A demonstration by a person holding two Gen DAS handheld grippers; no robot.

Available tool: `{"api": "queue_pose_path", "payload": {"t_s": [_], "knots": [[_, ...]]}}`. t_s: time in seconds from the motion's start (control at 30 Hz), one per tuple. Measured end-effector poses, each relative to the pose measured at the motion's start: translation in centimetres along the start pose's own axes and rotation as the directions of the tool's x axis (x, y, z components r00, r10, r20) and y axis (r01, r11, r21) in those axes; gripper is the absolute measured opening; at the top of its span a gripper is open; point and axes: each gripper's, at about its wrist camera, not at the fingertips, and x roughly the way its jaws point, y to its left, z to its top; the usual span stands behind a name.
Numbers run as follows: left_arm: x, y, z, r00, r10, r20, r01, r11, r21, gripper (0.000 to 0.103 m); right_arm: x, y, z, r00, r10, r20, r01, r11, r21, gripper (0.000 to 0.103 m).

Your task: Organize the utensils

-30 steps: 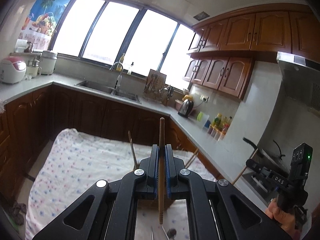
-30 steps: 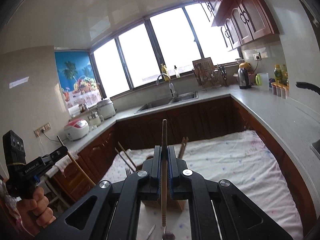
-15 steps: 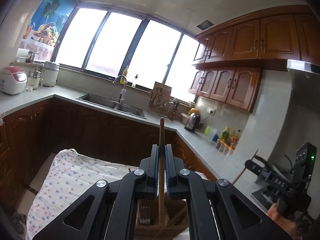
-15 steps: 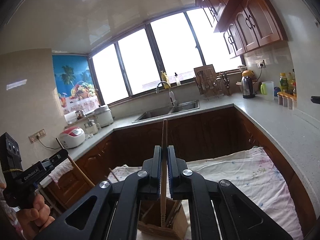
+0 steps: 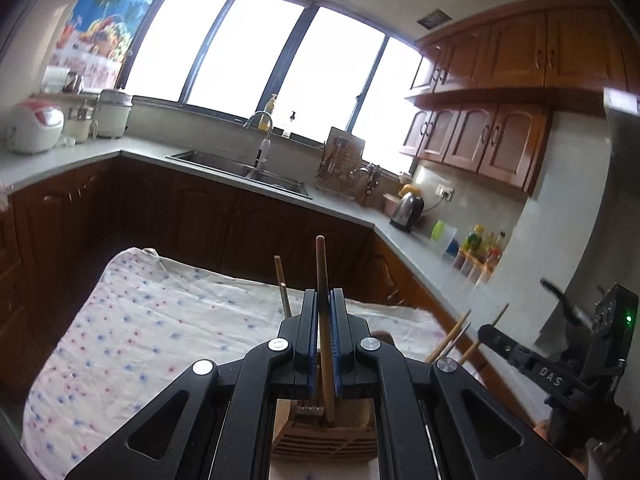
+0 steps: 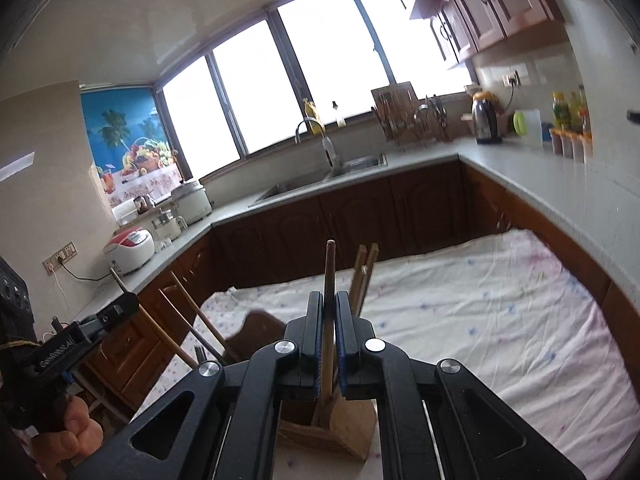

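- The left claw (image 5: 323,320) grips a wooden stick (image 5: 322,280), likely a chopstick or a spoon handle, pinched between its blue-lined fingers (image 5: 310,336). The stick stands nearly upright, tilted slightly.
- The right claw (image 6: 329,322) holds a second wooden stick (image 6: 329,276) in the same way, its jaws closed tight on the shaft.
- Compared with a second ago, both claws have come down: each stick's lower end, which then hung free above the cloth-covered worktop (image 5: 132,320), now dips into the wooden utensil holder (image 5: 324,432).
- In the right wrist view the holder (image 6: 348,420) sits directly under the claw, and the stick's foot is inside its rim.
- Other utensils already stand in the holder: a pair of chopsticks (image 6: 366,276), more sticks leaning out to the side (image 6: 196,312), and fork tines (image 5: 309,411) visible in one slot.
- My judgement: insertion is nearly complete, and the remaining step is to open each claw so the sticks drop and settle.
- How deep the sticks reach is hidden by the claws' bodies.
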Motion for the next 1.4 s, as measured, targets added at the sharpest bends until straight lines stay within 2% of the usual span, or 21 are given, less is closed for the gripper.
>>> {"api": "queue_pose_path", "payload": {"t_s": [0.23, 0.7, 0.73, 0.87, 0.9, 0.97, 1.03, 1.1, 1.17, 1.2, 1.27, 1.33, 1.4], "knots": [[0.6, -0.5, -0.6, 0.998, -0.002, -0.063, 0.005, 0.999, 0.050, 0.004, 0.5, -0.2, -0.6, 1.000, 0.002, -0.014, -0.002, 1.000, 0.012, 0.006], [0.0, -0.6, -0.4, 0.998, -0.001, -0.064, 0.005, 0.998, 0.065, 0.004, 0.5, -0.6, -0.5, 0.999, 0.008, -0.032, -0.008, 1.000, 0.014, 0.007], [0.0, -0.5, -0.5, 0.998, 0.000, -0.066, 0.005, 0.998, 0.064, 0.004, 0.5, -0.6, -0.5, 0.999, 0.009, -0.035, -0.008, 1.000, 0.014, 0.011], [0.2, -0.6, -0.5, 0.998, 0.000, -0.067, 0.004, 0.998, 0.060, 0.004, 0.4, -0.8, -0.4, 0.999, 0.021, -0.041, -0.019, 0.999, 0.028, 0.013], [0.2, -0.5, -0.5, 0.998, 0.002, -0.071, 0.002, 0.998, 0.060, 0.005, 0.3, -0.8, -0.4, 0.999, 0.019, -0.040, -0.018, 0.999, 0.031, 0.016], [0.3, -0.5, -0.6, 0.997, 0.000, -0.080, 0.005, 0.998, 0.055, 0.008, -0.1, -0.8, -0.4, 0.999, 0.030, -0.028, -0.029, 0.999, 0.042, 0.046], [0.0, -0.7, -0.6, 0.997, 0.007, -0.074, -0.002, 0.998, 0.059, 0.017, -0.7, -1.0, -0.5, 0.999, 0.036, -0.010, -0.035, 0.998, 0.053, 0.054], [-0.5, -1.0, -0.6, 0.998, 0.015, -0.060, -0.011, 0.998, 0.062, 0.022, -1.1, -1.1, -0.5, 0.999, 0.040, -0.001, -0.040, 0.997, 0.062, 0.055], [-1.0, -1.2, -0.7, 0.998, 0.016, -0.055, -0.013, 0.998, 0.069, 0.023, -1.5, -1.3, -0.5, 0.999, 0.041, 0.006, -0.042, 0.997, 0.070, 0.068], [-1.1, -1.3, -0.8, 0.998, 0.020, -0.055, -0.016, 0.997, 0.072, 0.027, -1.7, -1.4, -0.5, 0.999, 0.044, 0.011, -0.045, 0.996, 0.073, 0.072], [-1.6, -1.4, -1.1, 0.998, 0.026, -0.051, -0.022, 0.997, 0.078, 0.035, -2.2, -1.5, -0.5, 0.999, 0.047, 0.023, -0.048, 0.996, 0.075, 0.081], [-2.3, -1.4, -1.3, 0.998, 0.053, -0.044, -0.050, 0.996, 0.076, 0.058, -2.7, -1.6, -0.8, 0.998, 0.050, 0.035, -0.052, 0.996, 0.079, 0.090], [-3.2, -1.2, -1.7, 0.997, 0.075, -0.030, -0.073, 0.995, 0.067, 0.071, -3.0, -1.6, -0.9, 0.998, 0.050, 0.039, -0.053, 0.995, 0.079, 0.092]]}}
